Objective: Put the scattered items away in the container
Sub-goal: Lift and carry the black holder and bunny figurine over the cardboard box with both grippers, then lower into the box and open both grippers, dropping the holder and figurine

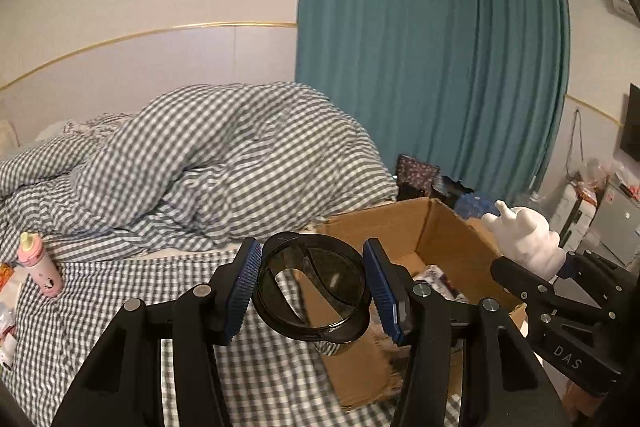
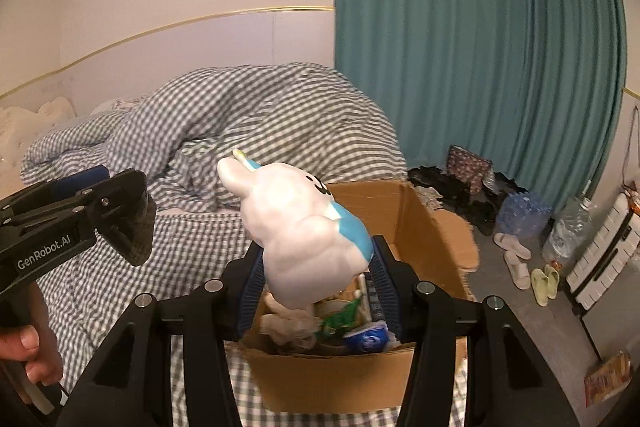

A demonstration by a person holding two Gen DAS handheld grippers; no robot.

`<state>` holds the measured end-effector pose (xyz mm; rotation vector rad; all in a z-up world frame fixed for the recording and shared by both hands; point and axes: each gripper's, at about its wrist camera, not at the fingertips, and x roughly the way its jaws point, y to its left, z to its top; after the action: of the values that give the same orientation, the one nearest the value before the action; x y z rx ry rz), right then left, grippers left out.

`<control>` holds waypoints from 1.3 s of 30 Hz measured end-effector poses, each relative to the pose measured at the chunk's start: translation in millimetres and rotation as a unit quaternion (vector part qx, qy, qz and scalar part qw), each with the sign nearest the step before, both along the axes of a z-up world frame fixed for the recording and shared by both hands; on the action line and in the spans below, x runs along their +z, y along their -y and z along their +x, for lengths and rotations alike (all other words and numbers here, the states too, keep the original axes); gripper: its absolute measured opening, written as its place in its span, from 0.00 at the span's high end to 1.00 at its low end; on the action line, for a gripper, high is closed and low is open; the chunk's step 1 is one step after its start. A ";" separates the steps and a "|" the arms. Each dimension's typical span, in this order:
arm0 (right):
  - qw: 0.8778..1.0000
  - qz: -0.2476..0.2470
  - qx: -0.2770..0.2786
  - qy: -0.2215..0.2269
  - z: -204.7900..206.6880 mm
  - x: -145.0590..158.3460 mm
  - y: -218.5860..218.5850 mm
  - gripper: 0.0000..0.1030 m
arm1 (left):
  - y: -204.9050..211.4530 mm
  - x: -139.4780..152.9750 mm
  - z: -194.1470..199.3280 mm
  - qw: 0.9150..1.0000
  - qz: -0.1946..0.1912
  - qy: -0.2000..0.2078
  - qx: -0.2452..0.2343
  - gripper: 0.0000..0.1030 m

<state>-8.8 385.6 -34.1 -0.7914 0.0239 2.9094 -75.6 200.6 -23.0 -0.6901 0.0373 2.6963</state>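
My left tongs (image 1: 312,289) were clamped on a dark, see-through round lid (image 1: 312,287), their blue pads pressed against its rim on either side, and I held it above the checked bedsheet (image 1: 120,327) just at the near left corner of the cardboard box (image 1: 440,227). My right tongs (image 2: 316,279) gripped a white rabbit figure (image 2: 296,227) with a blue patch on its side and a small drawn face; it stood tilted between the pads, ears leaning up and to the left, directly over the open box (image 2: 420,211). Inside that box, under the rabbit, lay a jumble of things: crumpled white wrapping, something green and a blue-and-white packet, though I could not tell each one apart. From the right wrist view my left tongs (image 2: 136,223) showed at the left edge with my hand (image 2: 28,351) around the handle; from the left wrist view the rabbit (image 1: 524,235) showed at the right, beyond the box's far wall. Further left on the bed a pink bottle (image 1: 40,267) with a pale cap stood tilted on the sheet, well apart from the box. Behind everything the checked duvet (image 1: 220,163) was heaped up, with the teal curtain (image 1: 420,47) hanging beyond it and slippers (image 2: 520,259) on the floor to the right
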 end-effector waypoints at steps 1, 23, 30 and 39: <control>1.000 -0.001 -0.005 0.000 0.4 0.2 -5.9 0.52 | -5.0 -0.8 -0.9 1.000 -0.001 0.001 -0.005 0.47; 0.997 -0.022 -0.041 0.060 -17.7 -33.2 -80.8 0.52 | -86.9 -33.6 -25.4 0.995 -0.031 0.051 -0.080 0.47; 0.993 -0.024 -0.038 0.111 -42.1 -56.1 -94.5 0.52 | -111.7 -59.7 -46.1 0.988 -0.055 0.096 -0.112 0.47; 0.984 -0.023 -0.028 0.174 -67.2 -83.3 -101.2 0.52 | -136.4 -99.9 -69.3 0.972 -0.101 0.154 -0.143 0.47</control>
<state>-76.0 486.7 -117.4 -1.2722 0.0797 2.6846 -144.9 337.0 -123.0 -1.0688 0.3127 2.3039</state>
